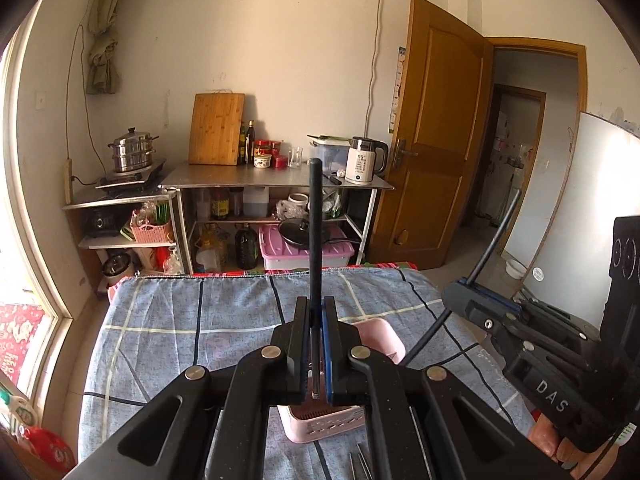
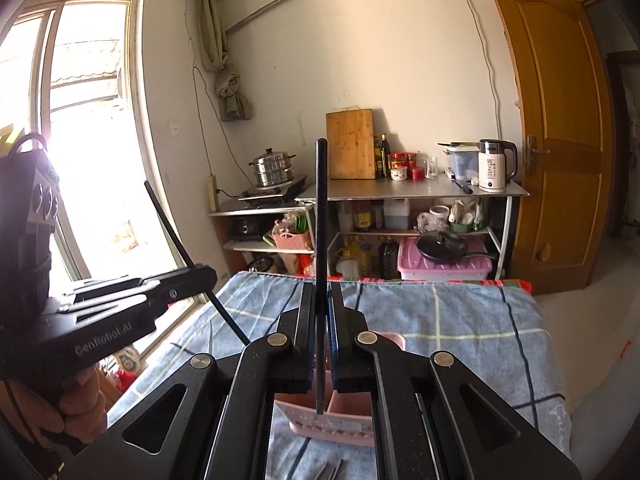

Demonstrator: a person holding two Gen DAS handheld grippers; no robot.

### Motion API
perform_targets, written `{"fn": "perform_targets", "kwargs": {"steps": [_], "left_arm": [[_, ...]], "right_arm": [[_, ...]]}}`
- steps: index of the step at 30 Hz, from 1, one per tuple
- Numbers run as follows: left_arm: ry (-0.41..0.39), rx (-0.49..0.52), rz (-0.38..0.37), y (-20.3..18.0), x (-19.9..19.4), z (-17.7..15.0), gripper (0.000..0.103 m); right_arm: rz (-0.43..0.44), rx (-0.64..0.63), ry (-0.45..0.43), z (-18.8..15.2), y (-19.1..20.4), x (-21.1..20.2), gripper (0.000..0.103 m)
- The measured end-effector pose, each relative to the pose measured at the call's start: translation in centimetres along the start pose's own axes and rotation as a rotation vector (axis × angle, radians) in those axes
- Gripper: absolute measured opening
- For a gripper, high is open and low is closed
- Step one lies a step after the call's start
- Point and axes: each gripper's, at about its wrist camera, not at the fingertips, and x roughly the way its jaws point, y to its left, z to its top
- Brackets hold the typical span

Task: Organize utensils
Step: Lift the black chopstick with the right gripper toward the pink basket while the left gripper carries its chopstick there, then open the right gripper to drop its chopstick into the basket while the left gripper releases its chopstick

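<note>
My left gripper (image 1: 316,312) is shut on a black chopstick (image 1: 315,220) that stands upright, its lower tip over a pink utensil holder (image 1: 320,424) on the blue plaid tablecloth (image 1: 192,320). My right gripper (image 2: 321,296) is shut on a second black chopstick (image 2: 321,220), also upright, with its tip just above the same pink holder (image 2: 332,420). Each gripper shows in the other's view: the right one (image 1: 460,288) at the right, the left one (image 2: 200,276) at the left. Metal utensils (image 1: 362,462) lie on the cloth in front of the holder.
A steel shelf unit (image 1: 276,180) beyond the table holds a cutting board (image 1: 216,128), bottles, jars and a white kettle (image 1: 362,162). A steamer pot (image 1: 130,156) sits on a low stand at the left. A wooden door (image 1: 432,128) stands open at the right.
</note>
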Motion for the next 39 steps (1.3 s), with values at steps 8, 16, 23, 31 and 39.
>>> {"fn": "perform_targets", "kwargs": {"steps": [8,16,23,31,39], "left_arm": [[0.071,-0.009,0.009,1.1,4.0,-2.2,0.005],[0.117,-0.010,0.023,1.4,6.3,-5.1,0.005],[0.111,-0.014,0.031,1.5,5.7,-6.0,0.016],[0.063,-0.037,0.031,1.6,2.2,-6.9,0.032],[0.006,-0.024,0.036,0.7,-1.8,-7.7,0.034]], "right_arm": [[0.003,-0.002,0.060,-1.7,0.1,3.8,0.005],[0.011,0.004,0.139,-4.3,-0.8,5.8,0.006],[0.004,0.005,0.166,-5.1,-1.2,5.8,0.010],[-0.004,0.016,0.140,-5.5,-1.4,2.9,0.014],[-0.016,0.034,0.089,-5.9,-1.2,-1.1,0.019]]}}
